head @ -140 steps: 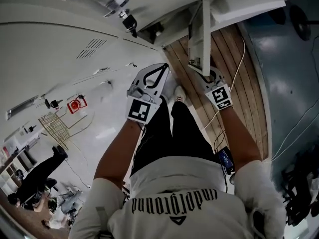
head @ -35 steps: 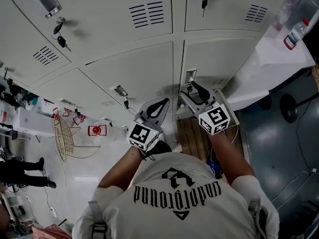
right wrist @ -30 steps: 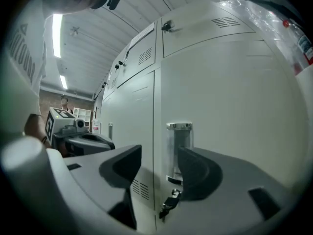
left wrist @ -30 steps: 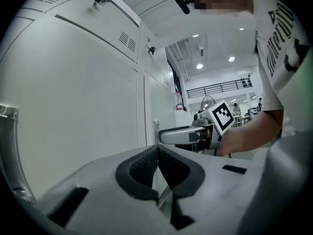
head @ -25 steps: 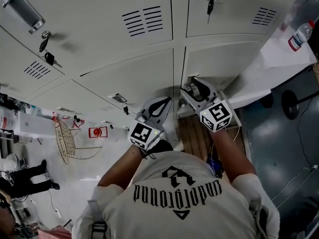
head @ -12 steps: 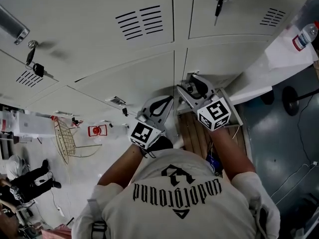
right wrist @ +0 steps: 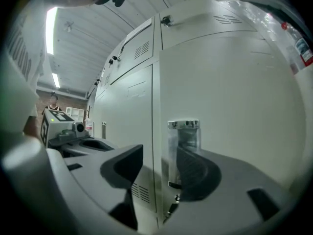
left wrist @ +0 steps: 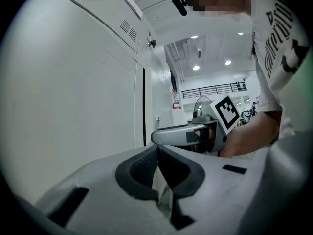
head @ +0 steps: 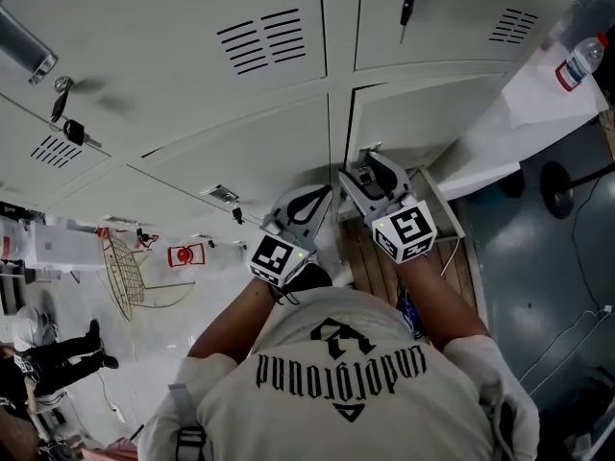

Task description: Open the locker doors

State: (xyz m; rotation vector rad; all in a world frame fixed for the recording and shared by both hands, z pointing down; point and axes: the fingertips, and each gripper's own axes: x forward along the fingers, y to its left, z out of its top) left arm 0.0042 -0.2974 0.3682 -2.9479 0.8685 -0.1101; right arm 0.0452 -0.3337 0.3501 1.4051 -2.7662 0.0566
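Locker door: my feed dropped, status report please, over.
Right gripper open, jaws just closing around handle, not yet gripped. Left gripper shut, empty. Locker door closed. Nothing blocking it.

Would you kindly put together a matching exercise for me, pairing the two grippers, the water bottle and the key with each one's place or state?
Things:
1. left gripper
2. right gripper
3. water bottle
4. key

Places or states:
a. hangs from the lock of an upper locker door
b. jaws together, nothing held
c. on the white table
d. jaws apart

Pairs: 1-b, 2-d, 3-c, 4-a.

The right gripper's jaws have just been closing a little, with the metal door handle in the gap but not yet gripped.
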